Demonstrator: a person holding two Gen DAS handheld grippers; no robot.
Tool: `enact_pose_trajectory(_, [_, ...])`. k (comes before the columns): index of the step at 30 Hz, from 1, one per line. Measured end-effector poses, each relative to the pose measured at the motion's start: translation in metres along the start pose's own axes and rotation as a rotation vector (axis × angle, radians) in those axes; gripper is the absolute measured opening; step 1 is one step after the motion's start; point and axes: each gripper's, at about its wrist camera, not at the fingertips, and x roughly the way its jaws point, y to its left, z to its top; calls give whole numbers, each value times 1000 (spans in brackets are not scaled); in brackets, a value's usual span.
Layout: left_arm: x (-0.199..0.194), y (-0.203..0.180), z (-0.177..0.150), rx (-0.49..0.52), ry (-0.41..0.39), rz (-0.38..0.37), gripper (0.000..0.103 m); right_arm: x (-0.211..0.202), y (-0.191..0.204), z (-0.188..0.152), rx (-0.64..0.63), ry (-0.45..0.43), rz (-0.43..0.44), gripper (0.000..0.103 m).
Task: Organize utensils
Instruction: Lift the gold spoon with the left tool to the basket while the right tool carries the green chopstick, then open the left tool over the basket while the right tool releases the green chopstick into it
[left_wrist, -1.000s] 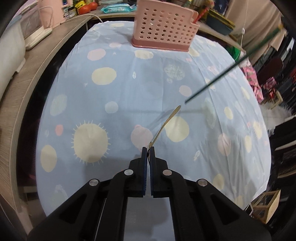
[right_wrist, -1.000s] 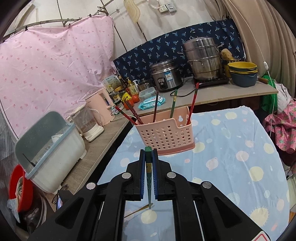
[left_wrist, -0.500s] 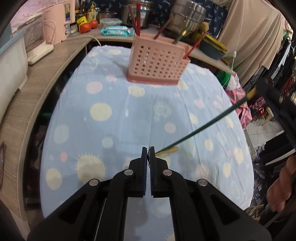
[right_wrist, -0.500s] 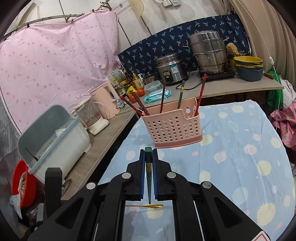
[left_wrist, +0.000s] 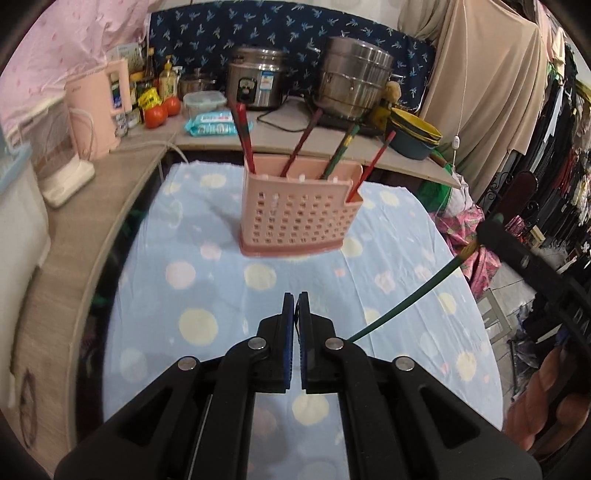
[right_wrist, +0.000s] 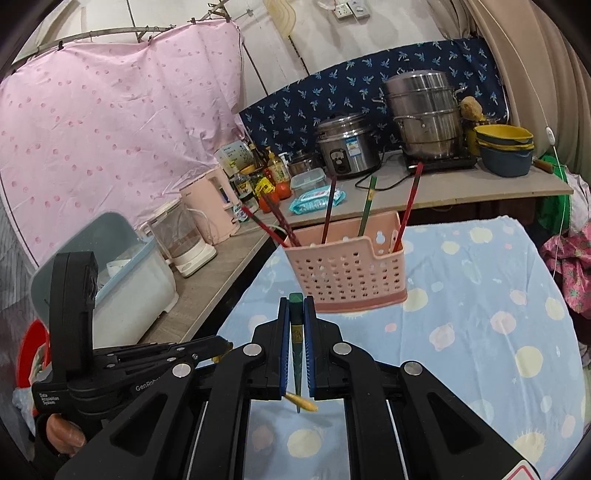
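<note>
A pink perforated basket (left_wrist: 299, 214) (right_wrist: 351, 273) stands at the far end of the blue spotted tablecloth (left_wrist: 207, 288) and holds several red and green chopsticks upright. My left gripper (left_wrist: 295, 299) is shut and raised above the cloth. The right wrist view shows it (right_wrist: 221, 345) pinching a thin gold utensil, whose free end (right_wrist: 301, 402) pokes out below the right jaws. My right gripper (right_wrist: 295, 301) is shut on a green chopstick (right_wrist: 295, 354). Seen from the left wrist, that chopstick (left_wrist: 406, 295) slants down from the right gripper (left_wrist: 480, 236) towards the left one.
Behind the table a counter carries a rice cooker (left_wrist: 255, 83), a steel steamer pot (left_wrist: 351, 81), stacked bowls (left_wrist: 413, 136), a pink kettle (left_wrist: 99, 107) and a wipes pack (left_wrist: 214, 123). A lidded dish bin (right_wrist: 110, 280) sits left. Clothes hang at the right.
My left gripper has risen and tipped up, lifting the gold utensil off the cloth; the basket now shows in full. The right gripper has barely moved with its green chopstick.
</note>
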Motion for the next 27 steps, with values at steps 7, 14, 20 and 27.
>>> enact_pose_trajectory(7, [-5, -5, 58, 107, -97, 98, 2, 7, -15, 67, -43, -130, -78, 7])
enact_pose_trajectory(14, [4, -11, 116, 178, -184, 212, 2, 24, -25, 120, -60, -203, -120, 7])
enact_pose_trajectory(20, [28, -17, 152, 230, -205, 277, 2, 39, -19, 163, -93, -267, -137, 7])
enact_pose_trajectory(27, [74, -7, 162, 222, -139, 290, 2, 78, -15, 182, -119, -238, -151, 7])
